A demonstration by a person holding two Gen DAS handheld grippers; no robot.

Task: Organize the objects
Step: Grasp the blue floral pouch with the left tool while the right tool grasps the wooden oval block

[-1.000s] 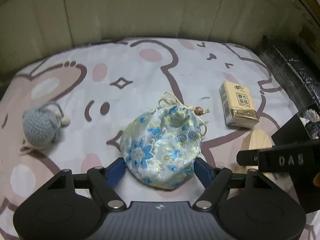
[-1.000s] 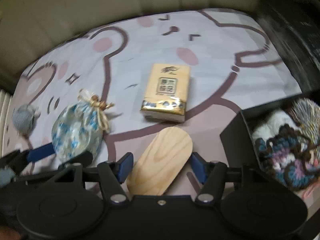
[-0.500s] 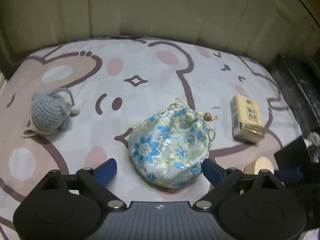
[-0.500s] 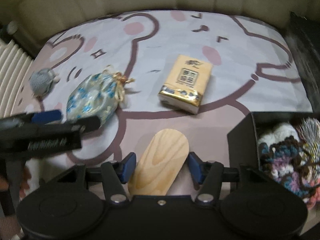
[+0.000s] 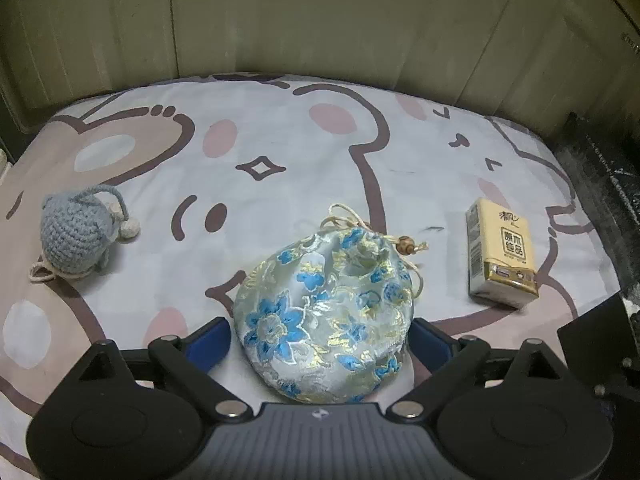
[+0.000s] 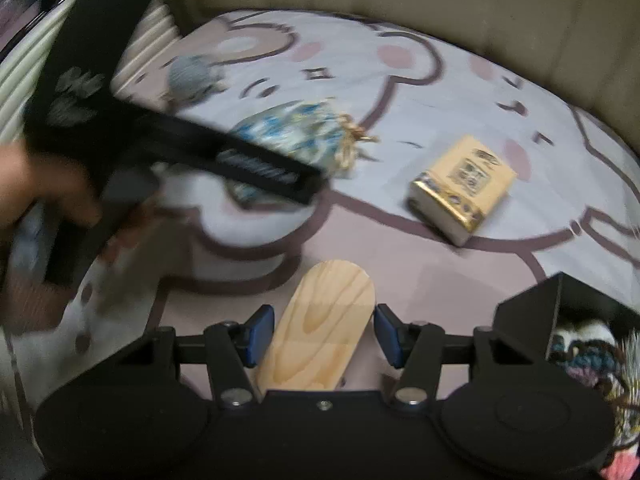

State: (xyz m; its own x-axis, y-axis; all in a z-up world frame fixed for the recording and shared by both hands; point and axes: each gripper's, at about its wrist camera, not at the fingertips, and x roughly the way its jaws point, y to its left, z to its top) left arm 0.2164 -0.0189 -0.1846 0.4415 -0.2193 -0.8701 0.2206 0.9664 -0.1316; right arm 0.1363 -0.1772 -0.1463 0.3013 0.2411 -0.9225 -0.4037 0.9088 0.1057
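Both tongs (image 5: 320,338) straddle pouch (image 5: 324,316), paddle (image 6: 320,332)

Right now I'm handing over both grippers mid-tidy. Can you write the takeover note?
Left gripper: open, fingers either side of the flowered pouch, which lies on the bedsheet; no squeeze visible.
Right gripper: open around the near end of the wooden board, small gaps on both sides.
Loose on the sheet: tissue pack, grey crocheted ball.
Black box sits to the right and already holds yarn items.
Left to do, probably: close on pouch and board, move them to the box, then the pack and ball.
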